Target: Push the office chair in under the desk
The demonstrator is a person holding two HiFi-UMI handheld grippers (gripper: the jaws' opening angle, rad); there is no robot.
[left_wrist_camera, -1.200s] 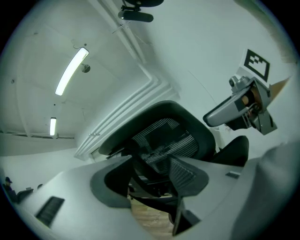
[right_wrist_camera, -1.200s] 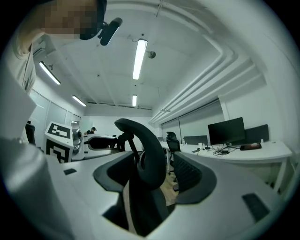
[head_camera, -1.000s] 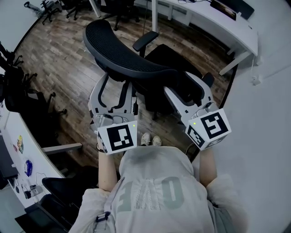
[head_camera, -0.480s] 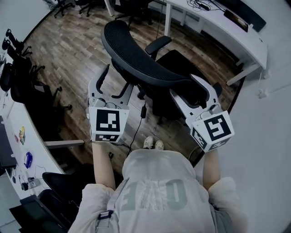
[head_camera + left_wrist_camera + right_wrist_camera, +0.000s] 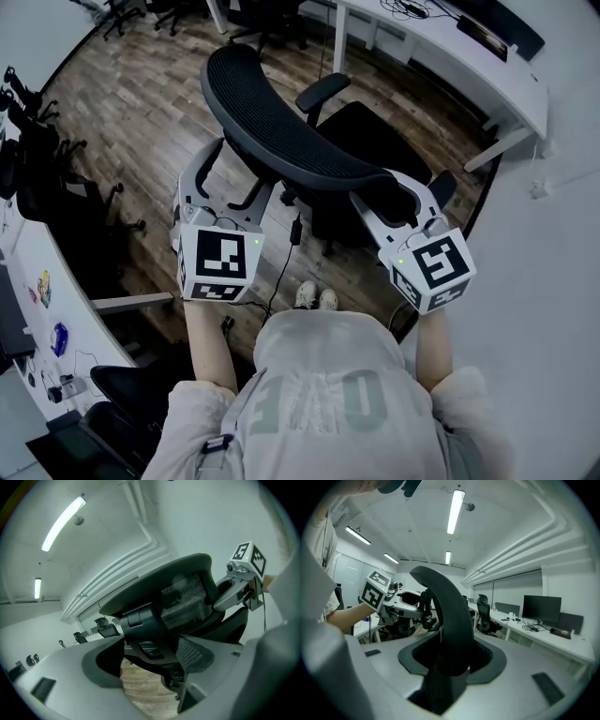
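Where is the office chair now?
The chair stands mid head view, on the wood floor before the person, its seat toward the white desk at upper right.

Chair base (image 5: 326,246) mostly under seat (image 5: 370,141); desk (image 5: 441,58) cut off @ top edge.

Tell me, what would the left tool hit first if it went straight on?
Probably the office chair's backrest: the black bracket on its rear sits straight ahead of the left tool, in line with its open jaws. How close is hard to judge.
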